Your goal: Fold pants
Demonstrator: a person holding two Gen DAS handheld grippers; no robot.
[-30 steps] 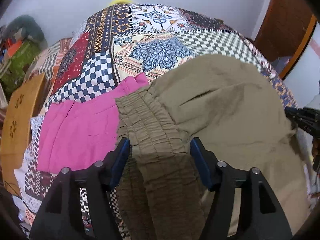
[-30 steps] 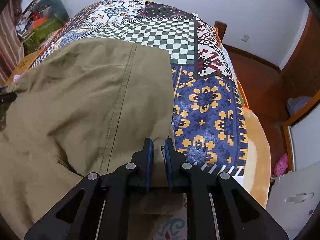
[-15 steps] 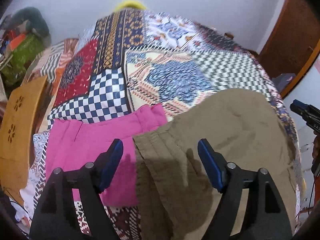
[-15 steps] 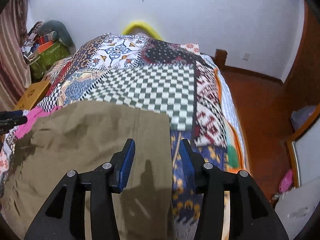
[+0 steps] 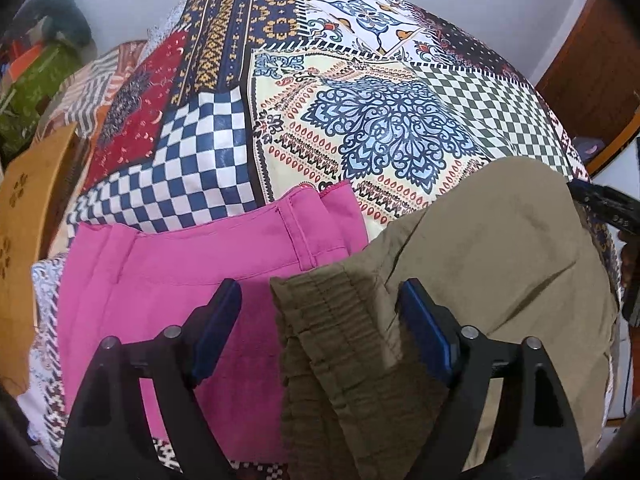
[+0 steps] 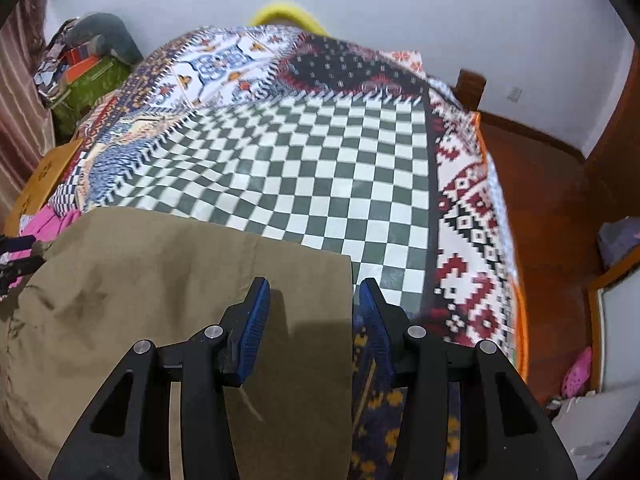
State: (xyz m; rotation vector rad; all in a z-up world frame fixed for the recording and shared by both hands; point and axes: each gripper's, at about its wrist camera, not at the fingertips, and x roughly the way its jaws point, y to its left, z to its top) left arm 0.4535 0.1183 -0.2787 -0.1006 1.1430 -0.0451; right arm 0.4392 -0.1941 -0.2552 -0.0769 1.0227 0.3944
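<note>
Olive pants (image 5: 480, 264) lie folded flat on the patchwork bedspread (image 5: 360, 120). Their elastic waistband (image 5: 332, 320) sits under my left gripper (image 5: 318, 292), whose jaws are opening; the blue pads do not press on the cloth. In the right wrist view the pants' (image 6: 160, 280) far right corner lies under my right gripper (image 6: 314, 284), which stands open above the cloth without gripping it. A pink garment (image 5: 192, 264) lies flat to the left, its edge tucked under the olive waistband.
A wooden board (image 5: 28, 208) and a heap of bags (image 5: 40, 60) stand left of the bed. The bed's orange edge (image 6: 520, 320) drops to a wooden floor (image 6: 552, 208) on the right, where a pink slipper (image 6: 576, 372) lies. A wall closes the far end.
The right gripper, shut on the pants' corner a second ago, has opened and let it go. The left jaws have widened off the waistband. Both grippers have drawn back along the bed.
</note>
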